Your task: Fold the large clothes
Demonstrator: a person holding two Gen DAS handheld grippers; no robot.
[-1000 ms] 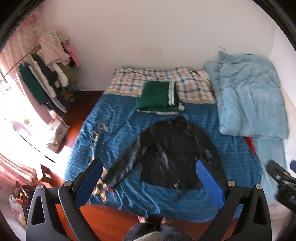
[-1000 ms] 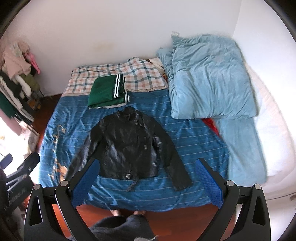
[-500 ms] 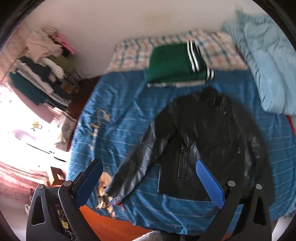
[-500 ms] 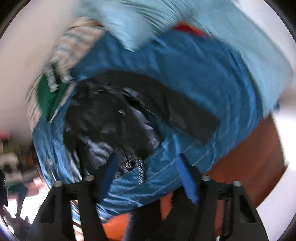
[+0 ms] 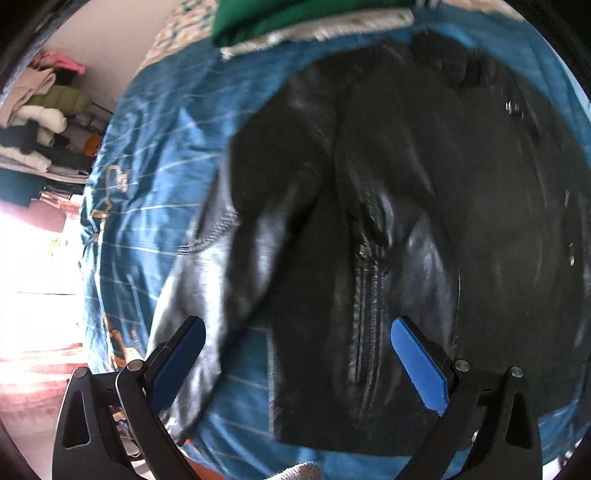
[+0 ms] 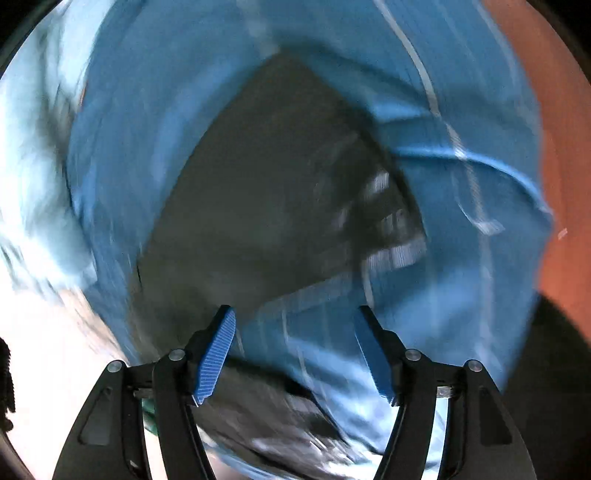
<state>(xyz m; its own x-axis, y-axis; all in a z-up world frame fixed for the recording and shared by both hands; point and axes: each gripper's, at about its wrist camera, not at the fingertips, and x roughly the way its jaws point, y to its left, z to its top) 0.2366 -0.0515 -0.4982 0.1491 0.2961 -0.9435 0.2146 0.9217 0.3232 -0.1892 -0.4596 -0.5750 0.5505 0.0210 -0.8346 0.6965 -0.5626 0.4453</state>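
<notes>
A black leather jacket [image 5: 388,184] lies spread flat on a blue striped bedspread [image 5: 159,155]. My left gripper [image 5: 295,354] is open and empty, just above the jacket's lower hem, near where the left sleeve [image 5: 236,266] meets the body. In the blurred right wrist view, my right gripper [image 6: 295,350] is open and empty, close above the jacket's other sleeve [image 6: 266,192], whose cuff end lies on the bedspread [image 6: 461,258].
Folded green clothes [image 5: 295,14] lie on the bed beyond the jacket's collar. A rack of hanging clothes [image 5: 40,122] stands at the left. Red-brown floor [image 6: 554,129] shows past the bed's edge on the right.
Both grippers have dropped from high above the bed to close over the jacket. The right gripper swung over to the right sleeve and its view is blurred by motion.
</notes>
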